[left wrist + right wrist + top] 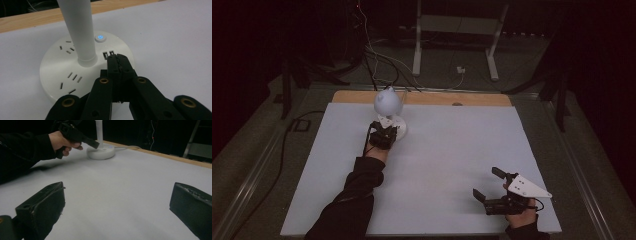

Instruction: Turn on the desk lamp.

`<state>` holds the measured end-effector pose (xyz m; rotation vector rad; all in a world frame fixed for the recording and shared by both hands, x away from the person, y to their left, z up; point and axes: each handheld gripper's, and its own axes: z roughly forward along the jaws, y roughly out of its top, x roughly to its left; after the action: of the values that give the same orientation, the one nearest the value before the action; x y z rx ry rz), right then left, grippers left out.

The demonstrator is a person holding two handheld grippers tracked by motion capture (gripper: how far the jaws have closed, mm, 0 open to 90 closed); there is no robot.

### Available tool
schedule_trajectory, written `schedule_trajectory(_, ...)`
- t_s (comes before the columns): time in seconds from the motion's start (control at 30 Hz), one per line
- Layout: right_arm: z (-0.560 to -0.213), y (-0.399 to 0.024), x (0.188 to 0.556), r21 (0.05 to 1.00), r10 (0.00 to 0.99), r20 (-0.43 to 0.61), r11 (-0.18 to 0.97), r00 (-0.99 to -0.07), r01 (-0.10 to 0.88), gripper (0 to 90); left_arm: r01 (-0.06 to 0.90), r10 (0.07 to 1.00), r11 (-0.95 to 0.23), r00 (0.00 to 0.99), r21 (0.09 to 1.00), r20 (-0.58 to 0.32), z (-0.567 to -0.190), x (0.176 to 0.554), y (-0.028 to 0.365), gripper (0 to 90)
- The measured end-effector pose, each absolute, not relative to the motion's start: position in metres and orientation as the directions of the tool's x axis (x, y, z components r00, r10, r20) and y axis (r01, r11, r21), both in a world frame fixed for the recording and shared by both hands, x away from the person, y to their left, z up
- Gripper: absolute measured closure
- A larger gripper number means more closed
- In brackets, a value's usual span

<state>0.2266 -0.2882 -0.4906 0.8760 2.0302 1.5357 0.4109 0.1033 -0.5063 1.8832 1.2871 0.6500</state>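
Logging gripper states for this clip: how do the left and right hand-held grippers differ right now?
The left hand-held gripper has its jaws shut together with nothing between them; the right hand-held gripper has its jaws spread wide apart. The left one hovers over the lamp base near the lit power button; the right one sits over bare white table, far from the lamp. Both are black and hand-held.

Black sleeves cover both forearms. The left gripper point(117, 62) is black with brass-ringed screws behind its jaws — the right gripper point(492, 184) carries a grey three-cornered plate.

Dark room, grey floor point(252, 165), white stand point(457, 30)
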Motion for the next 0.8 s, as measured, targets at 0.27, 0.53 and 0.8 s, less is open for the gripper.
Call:
schedule_trajectory(0.27,-0.4906,-0.289,0.2272,0.959,0.716,0.027,0.177,-0.698,0.219,0.0,0.544,0.933,-0.22,0.359,0.81,0.012,-0.5118,0.4137,0.1038,90.0)
schedule_trajectory(0.53,-0.4906,-0.2897,0.2271,0.959,0.717,0.031,0.174,-0.696,0.222,0.0,0.537,0.931,-0.223,0.366,0.814,0.014,-0.5141,0.4141,0.1022,90.0)
schedule_trajectory(0.8,-0.4904,-0.2897,0.227,0.959,0.716,0.031,0.175,-0.697,0.222,0.0,0.532,0.93,-0.229,0.366,0.815,0.023,-0.5151,0.4146,0.1017,90.0)
